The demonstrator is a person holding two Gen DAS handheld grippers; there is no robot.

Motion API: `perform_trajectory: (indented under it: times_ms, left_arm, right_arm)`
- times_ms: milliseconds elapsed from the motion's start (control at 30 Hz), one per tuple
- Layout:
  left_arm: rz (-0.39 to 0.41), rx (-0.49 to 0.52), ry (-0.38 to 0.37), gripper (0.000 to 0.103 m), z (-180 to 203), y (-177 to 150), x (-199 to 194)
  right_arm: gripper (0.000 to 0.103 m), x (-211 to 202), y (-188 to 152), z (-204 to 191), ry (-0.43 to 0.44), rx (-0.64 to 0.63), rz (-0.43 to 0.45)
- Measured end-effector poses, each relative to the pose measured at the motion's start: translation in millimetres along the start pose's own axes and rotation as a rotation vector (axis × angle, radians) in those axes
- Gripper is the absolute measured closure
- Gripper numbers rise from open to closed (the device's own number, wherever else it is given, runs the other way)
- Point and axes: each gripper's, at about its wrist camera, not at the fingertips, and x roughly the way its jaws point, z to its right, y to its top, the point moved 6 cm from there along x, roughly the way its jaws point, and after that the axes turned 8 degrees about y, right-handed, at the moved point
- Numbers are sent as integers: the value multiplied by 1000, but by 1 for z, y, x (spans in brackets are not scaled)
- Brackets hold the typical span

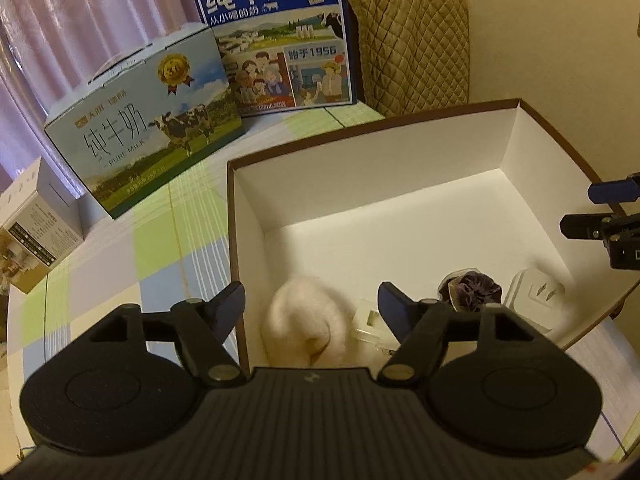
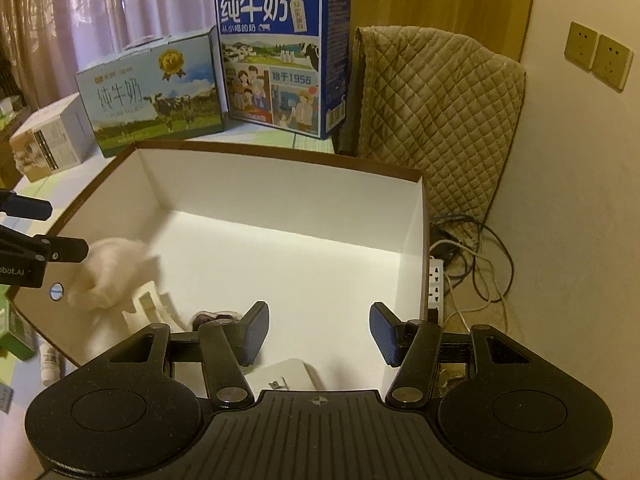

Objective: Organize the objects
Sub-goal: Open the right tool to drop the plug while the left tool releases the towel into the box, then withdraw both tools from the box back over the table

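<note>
A large open box (image 1: 400, 148) with white inside walls and a brown rim stands on the checked tablecloth. In its near left corner lies a fluffy white ball (image 1: 304, 320), blurred, below and between the spread fingers of my left gripper (image 1: 312, 312), which is open and not touching it. Beside the ball are a clear plastic piece (image 1: 368, 324), a dark purple wrapped item (image 1: 472, 288) and a white plug adapter (image 1: 536, 296). My right gripper (image 2: 320, 334) is open over the box's near right part, just above the adapter (image 2: 292, 372). The fluffy ball (image 2: 112, 276) shows under the left gripper (image 2: 44, 228).
Two milk cartons (image 1: 144, 120) (image 2: 280, 56) and a small box (image 1: 36, 220) stand behind and left of the open box. A quilted chair cover (image 2: 432, 120) is at the back right, with a power strip and cables (image 2: 436, 280) on the floor. A small bottle (image 2: 50, 364) lies left of the open box.
</note>
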Motion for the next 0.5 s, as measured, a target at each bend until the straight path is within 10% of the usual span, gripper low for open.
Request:
perform_trajectory:
  times_ms: [500]
  left_arm:
    - [24, -28, -71, 11, -2, -10, -49]
  right_arm:
    - [43, -46, -12, -17, 82, 35, 70]
